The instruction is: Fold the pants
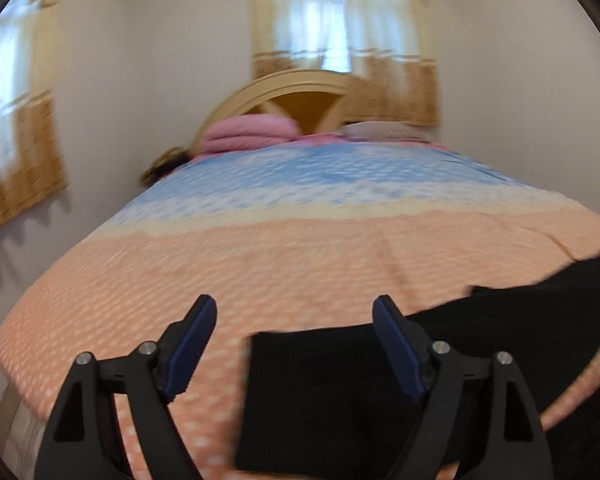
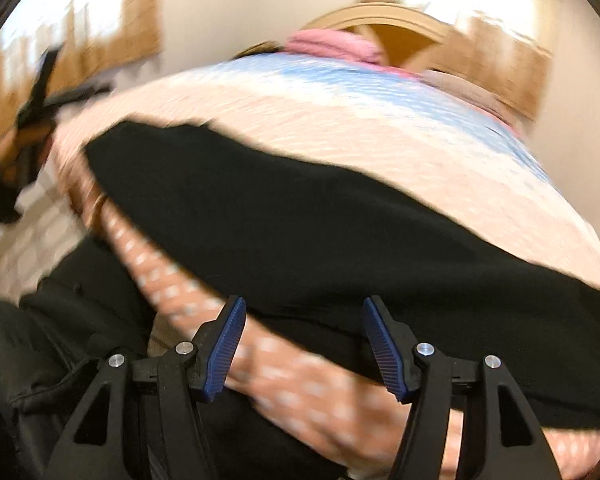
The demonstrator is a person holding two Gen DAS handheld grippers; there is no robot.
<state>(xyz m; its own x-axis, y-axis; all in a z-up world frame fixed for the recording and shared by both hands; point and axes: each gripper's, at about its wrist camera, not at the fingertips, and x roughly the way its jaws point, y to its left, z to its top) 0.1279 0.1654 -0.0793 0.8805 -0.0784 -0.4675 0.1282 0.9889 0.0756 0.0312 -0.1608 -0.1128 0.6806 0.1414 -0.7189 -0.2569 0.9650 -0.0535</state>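
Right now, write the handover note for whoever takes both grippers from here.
Left gripper: open, nothing between the pads, hovering over the near edge of the bed.
Right gripper: open, empty, above the pants.
Pants: black, lying flat in a long band across the peach end of the bedspread, near the bed's edge; one squared end shows in the left wrist view.
Done: pants are laid out and let go; how many folds are in cannot be told.
Left: probably regrip one end and fold it over the other, then smooth.

Matt black cloth pants (image 2: pixel 320 216) lie on the bed (image 1: pixel 260 260), whose textured woven cover adjoins a smooth, pale wooden headboard (image 1: pixel 284 88).
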